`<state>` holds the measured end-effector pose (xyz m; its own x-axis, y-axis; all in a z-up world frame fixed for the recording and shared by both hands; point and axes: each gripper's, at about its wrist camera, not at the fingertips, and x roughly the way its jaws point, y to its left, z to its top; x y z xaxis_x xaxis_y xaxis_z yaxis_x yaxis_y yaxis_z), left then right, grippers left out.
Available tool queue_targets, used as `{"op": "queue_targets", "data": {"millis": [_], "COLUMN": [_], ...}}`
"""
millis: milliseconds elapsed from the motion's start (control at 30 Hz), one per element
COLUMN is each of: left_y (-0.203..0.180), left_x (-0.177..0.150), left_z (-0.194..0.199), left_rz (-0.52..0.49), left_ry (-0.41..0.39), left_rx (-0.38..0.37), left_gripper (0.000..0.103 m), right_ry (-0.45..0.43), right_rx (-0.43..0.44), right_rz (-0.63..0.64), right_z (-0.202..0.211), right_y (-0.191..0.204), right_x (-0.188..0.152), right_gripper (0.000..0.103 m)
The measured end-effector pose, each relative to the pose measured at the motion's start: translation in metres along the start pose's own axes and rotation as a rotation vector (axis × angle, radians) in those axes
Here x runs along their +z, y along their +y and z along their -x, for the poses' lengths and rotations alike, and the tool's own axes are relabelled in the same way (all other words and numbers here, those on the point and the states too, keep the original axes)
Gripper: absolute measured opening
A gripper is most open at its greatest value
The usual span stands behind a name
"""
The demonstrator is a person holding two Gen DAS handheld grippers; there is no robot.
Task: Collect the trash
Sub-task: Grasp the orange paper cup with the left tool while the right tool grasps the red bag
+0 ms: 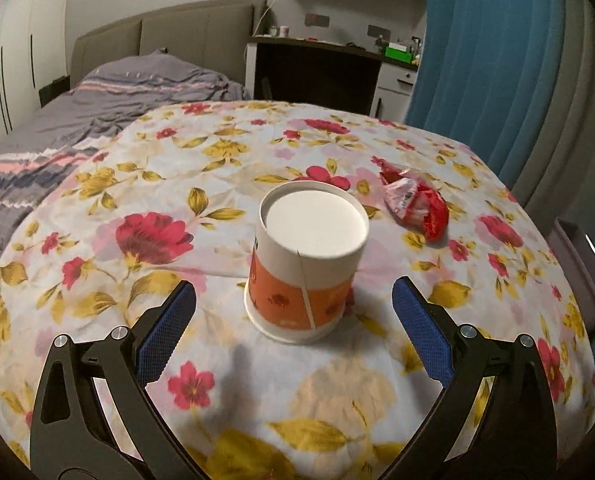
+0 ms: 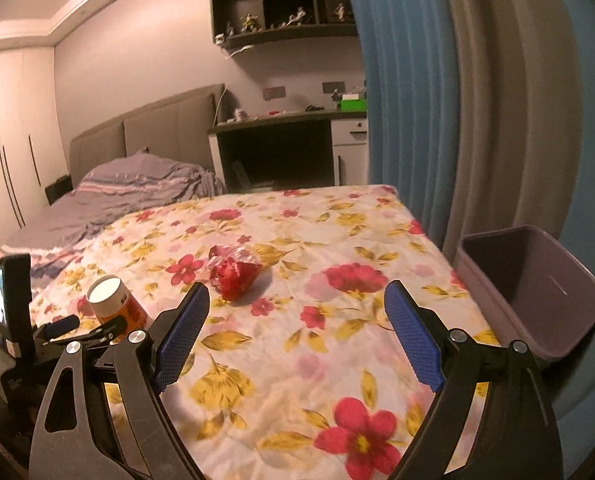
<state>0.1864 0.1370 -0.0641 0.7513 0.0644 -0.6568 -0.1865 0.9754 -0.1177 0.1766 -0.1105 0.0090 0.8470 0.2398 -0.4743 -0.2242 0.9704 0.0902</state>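
left hand-held gripper: jaws spread wide, blue pads facing each other, nothing pressed between them, tilted downward | right hand-held gripper: jaws equally wide, empty, angled slightly downward | the left one shows at the near left of the right wrist view

Around the upturned paper cup the flowered cloth lies bare on every side. Only the red wrapper, beyond it to the right, interrupts that open surface.
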Motion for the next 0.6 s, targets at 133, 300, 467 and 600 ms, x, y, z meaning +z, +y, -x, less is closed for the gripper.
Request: {"op": "queue_targets", "data": {"millis": [133, 300, 467, 600], "left_y": [0.001, 0.006, 0.011, 0.03], "left_x": [0.006, 0.009, 0.013, 0.025], "left_z": [-0.013, -0.035, -0.037, -0.032], "left_rz": [0.019, 0.047, 0.057, 0.121], "left_ry": [0.017, 0.083, 0.062, 0.022], "left_rx": [-0.02, -0.07, -0.104, -0.078], "left_gripper": [0.092, 0.066, 0.063, 0.063], "right_ry": [0.018, 0.059, 0.084, 0.106], "right_rx": [0.018, 0.034, 0.043, 0.045], "right_rz": [0.005, 0.028, 0.043, 0.045], "right_z": [-0.023, -0.057, -0.082, -0.101], "right_y": [0.013, 0.031, 0.042, 0.048], "right_x": [0.004, 0.004, 0.006, 0.006], "right_gripper": [0.086, 0.084, 0.081, 0.08]}}
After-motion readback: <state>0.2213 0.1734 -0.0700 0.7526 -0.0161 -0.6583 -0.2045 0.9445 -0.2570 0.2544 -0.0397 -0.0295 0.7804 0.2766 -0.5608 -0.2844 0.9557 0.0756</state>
